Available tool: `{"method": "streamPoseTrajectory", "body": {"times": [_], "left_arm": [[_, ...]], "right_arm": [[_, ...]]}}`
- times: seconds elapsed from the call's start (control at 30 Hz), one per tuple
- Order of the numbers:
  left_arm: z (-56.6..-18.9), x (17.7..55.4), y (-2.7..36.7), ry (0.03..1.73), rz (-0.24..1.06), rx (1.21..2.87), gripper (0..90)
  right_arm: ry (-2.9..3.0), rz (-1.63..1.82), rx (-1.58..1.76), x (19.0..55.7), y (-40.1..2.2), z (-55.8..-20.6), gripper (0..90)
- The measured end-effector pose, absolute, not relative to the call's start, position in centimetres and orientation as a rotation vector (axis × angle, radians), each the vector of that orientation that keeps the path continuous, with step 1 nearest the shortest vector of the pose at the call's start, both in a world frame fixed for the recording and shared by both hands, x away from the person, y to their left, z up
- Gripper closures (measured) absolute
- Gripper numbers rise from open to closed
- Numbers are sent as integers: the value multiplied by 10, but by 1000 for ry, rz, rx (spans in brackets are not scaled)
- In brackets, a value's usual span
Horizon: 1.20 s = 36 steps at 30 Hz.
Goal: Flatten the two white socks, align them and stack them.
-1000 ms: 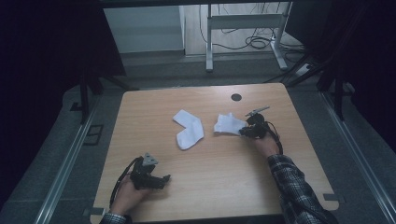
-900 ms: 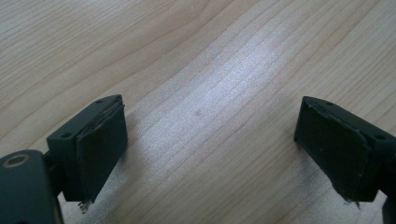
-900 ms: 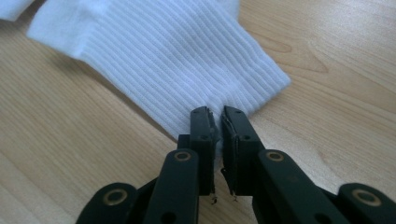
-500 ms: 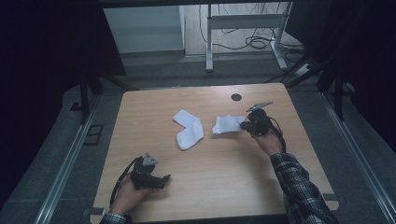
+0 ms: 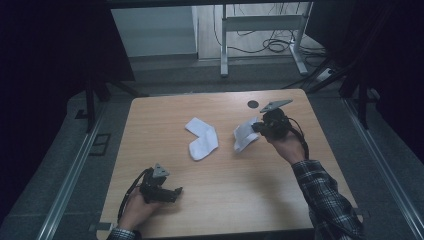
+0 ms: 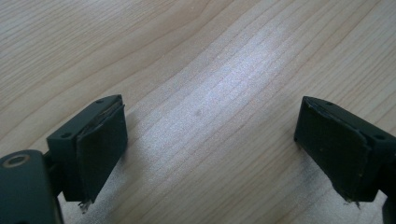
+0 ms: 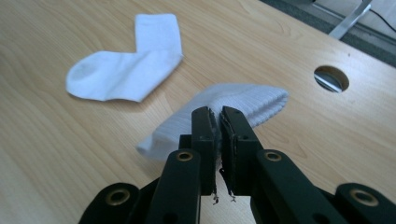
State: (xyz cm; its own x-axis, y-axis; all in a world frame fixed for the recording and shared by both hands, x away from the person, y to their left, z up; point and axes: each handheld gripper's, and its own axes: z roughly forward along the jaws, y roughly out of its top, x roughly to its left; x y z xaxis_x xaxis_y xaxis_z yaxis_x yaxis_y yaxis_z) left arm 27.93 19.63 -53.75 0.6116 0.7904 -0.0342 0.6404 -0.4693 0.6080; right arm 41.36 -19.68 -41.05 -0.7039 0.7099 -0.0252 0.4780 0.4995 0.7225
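A: High view showed the right gripper [image 5: 259, 128] clamped on one white sock [image 5: 244, 137], lifted off the table [image 5: 220, 210] since a second earlier.

B: And the other sock [image 5: 202, 139]?

A: It lay flat mid-table. The left gripper [image 5: 176, 192] rested near the front edge, jaws wide and empty. Pairing seemed next

Ribbed white cloth sock [image 7: 243, 105] on matt wooden table [image 7: 70, 154]

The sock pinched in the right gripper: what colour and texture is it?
White, with fine ribbing; the sock shows best in the right gripper view.
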Motion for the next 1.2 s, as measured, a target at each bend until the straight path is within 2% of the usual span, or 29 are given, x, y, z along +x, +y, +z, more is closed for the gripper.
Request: {"method": "streamPoseTrajectory", "body": {"times": [0.4,0.57,0.73,0.83,1.07,1.2], "left_arm": [[-538,279,196,1126,343,2249,93],[-537,280,196,1122,341,2259,93],[-537,279,196,1126,340,2251,94],[-537,279,196,1126,339,2252,93],[-537,280,196,1118,342,2259,93],[-537,280,196,1117,342,2259,94]], "right_arm": [[2442,1090,834,383,-171,-364,836],[2429,1120,703,363,-153,-330,836],[2410,1160,653,352,-155,-313,836],[2428,1148,699,355,-166,-324,835],[2502,1086,863,371,-198,-385,832],[2510,1057,922,375,-210,-405,830]]}}
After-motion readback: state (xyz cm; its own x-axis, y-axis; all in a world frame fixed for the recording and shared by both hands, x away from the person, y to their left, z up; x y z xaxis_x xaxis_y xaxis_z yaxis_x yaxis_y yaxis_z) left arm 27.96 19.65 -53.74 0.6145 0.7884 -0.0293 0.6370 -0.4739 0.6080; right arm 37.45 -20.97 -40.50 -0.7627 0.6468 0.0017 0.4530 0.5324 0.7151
